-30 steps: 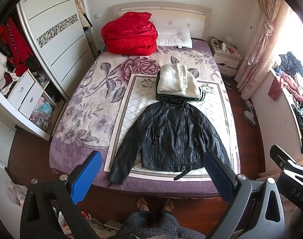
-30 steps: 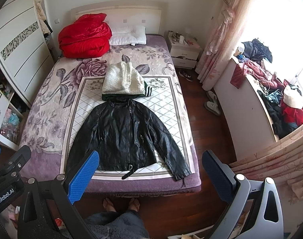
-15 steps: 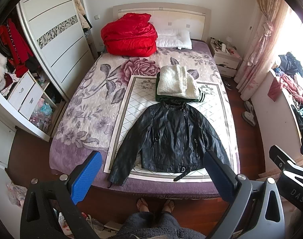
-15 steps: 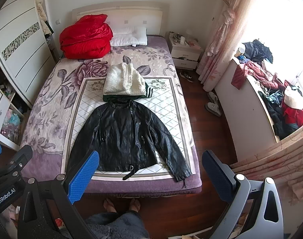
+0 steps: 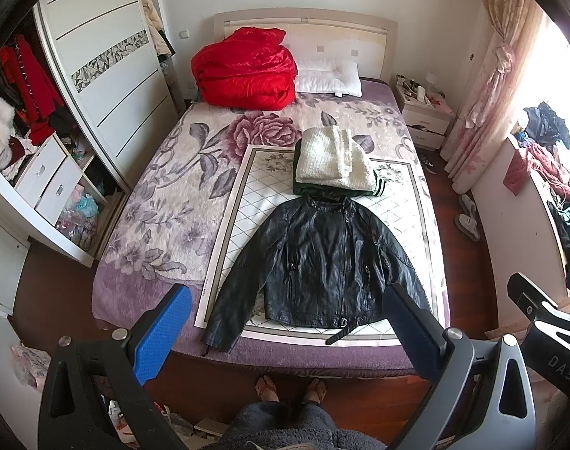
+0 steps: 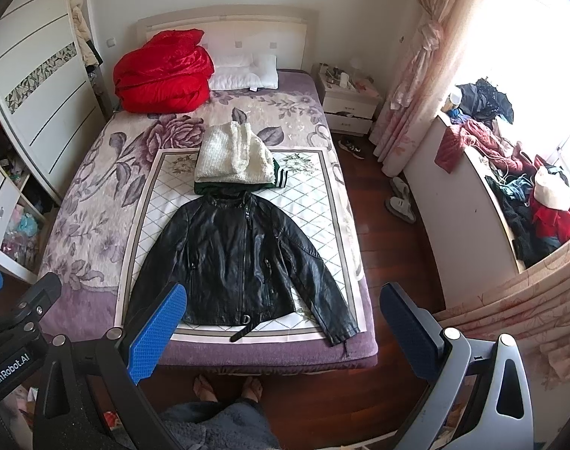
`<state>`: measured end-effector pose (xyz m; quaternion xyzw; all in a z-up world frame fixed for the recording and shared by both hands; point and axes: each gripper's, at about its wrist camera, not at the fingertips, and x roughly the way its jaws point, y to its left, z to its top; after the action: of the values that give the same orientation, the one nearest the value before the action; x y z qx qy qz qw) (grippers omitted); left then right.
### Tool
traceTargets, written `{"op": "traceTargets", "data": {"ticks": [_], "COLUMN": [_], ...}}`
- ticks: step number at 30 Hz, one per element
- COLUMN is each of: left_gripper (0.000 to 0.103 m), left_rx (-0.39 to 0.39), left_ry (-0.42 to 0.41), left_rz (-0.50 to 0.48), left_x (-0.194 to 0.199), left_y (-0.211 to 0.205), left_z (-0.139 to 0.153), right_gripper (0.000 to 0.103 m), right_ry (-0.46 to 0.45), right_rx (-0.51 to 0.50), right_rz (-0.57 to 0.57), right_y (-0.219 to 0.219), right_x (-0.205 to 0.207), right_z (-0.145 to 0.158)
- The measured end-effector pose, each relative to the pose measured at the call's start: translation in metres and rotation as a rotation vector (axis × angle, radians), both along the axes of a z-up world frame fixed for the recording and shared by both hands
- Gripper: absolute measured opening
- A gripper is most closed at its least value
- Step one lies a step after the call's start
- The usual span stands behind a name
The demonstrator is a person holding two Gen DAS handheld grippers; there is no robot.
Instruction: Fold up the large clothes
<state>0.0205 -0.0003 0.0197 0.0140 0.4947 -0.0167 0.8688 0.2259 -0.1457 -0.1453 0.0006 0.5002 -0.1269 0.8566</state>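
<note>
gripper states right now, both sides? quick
Left gripper: open, holding nothing, above the foot of the bed, off the black leather jacket.
Right gripper: open, holding nothing, also clear of the jacket.

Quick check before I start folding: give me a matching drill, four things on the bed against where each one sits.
Things:
1. black leather jacket
2. white fleece garment
3. red quilt
4. white pillow

Places:
A. bundled by the headboard, wardrobe side
B. folded on a dark green garment
C. spread flat at the foot end, sleeves out
D. by the headboard, nightstand side

Pairs: 1-C, 2-B, 3-A, 4-D
</note>
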Motion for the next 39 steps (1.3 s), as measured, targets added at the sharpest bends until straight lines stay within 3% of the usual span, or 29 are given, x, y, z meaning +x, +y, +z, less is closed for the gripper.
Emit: {"op": "traceTargets", "data": {"ticks": [28,34,39], "left_gripper": [0.103,0.103,0.103], "left_rx": [-0.008,0.001,0.058], "left_ry": [-0.015,-0.04,-0.12], "left_rz": [-0.004,-0.01,0.022], "left_x": [0.016,0.025,0.06], "left_y": [-0.013,-0.014,-0.006], "left_z": [0.025,0.015,-0.033], "right_gripper": [0.103,0.103,0.103], "right_ry": [-0.014,-0.012,0.003], "right_rx": [0.0,0.016,0.092], "right_rz": [0.002,-0.019,-0.073], "right_y": [0.0,-0.002,-0.022], "right_x": [-0.003,0.002,0.029], "right_z": [0.0,0.001,-0.037]}}
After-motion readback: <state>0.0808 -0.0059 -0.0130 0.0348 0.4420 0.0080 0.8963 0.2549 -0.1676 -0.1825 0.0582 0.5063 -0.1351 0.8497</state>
